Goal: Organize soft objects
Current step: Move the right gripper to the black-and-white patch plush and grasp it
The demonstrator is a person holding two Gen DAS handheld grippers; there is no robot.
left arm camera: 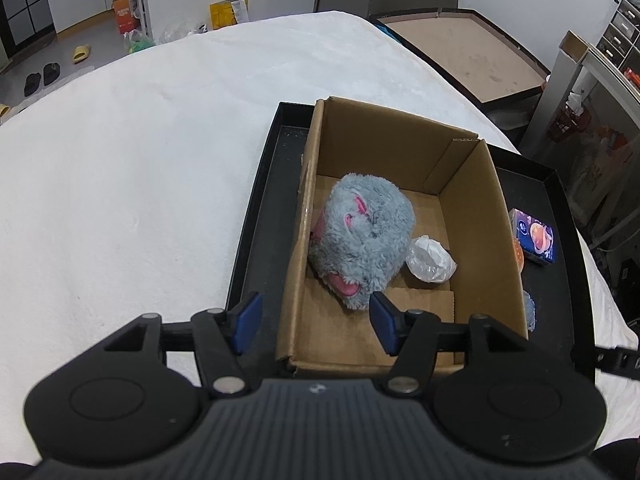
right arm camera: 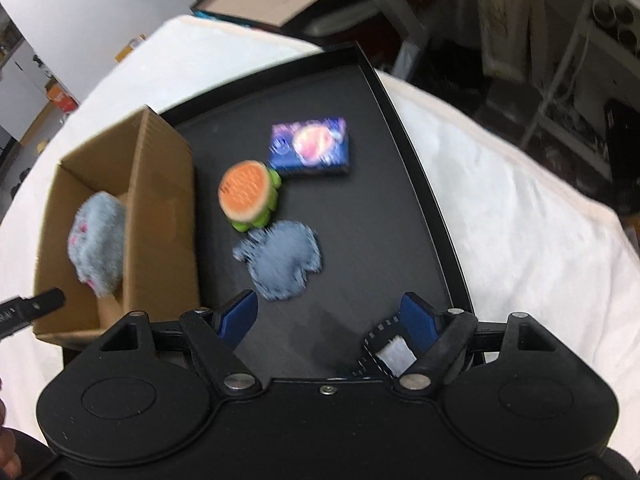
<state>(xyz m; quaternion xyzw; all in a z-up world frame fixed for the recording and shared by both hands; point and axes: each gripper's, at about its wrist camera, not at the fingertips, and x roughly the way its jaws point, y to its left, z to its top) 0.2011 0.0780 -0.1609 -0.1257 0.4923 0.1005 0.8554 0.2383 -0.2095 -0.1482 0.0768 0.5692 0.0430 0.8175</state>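
In the left wrist view, the left gripper (left arm camera: 314,326) sits at the bottom centre of the frame with its blue pads spread apart and nothing between them, hovering over the near edge of the cardboard box (left arm camera: 476,200). The box stands open at the centre right of the frame, on a black tray (left arm camera: 260,208) that rests on a white cloth (left arm camera: 140,160). Inside the box, a grey plush toy (left arm camera: 362,240) with pink patches lies against the left wall, and a crumpled white plastic bundle (left arm camera: 431,259) sits just beside it on the right.

In the right wrist view, which is blurred, the right gripper (right arm camera: 330,318) is likewise spread wide and empty at the bottom centre. Ahead of it on the tray, a small grey plush piece (right arm camera: 282,262) lies at the centre, with an orange and green soft toy (right arm camera: 250,194) touching its upper edge, and a blue packet (right arm camera: 310,147) just beyond that.
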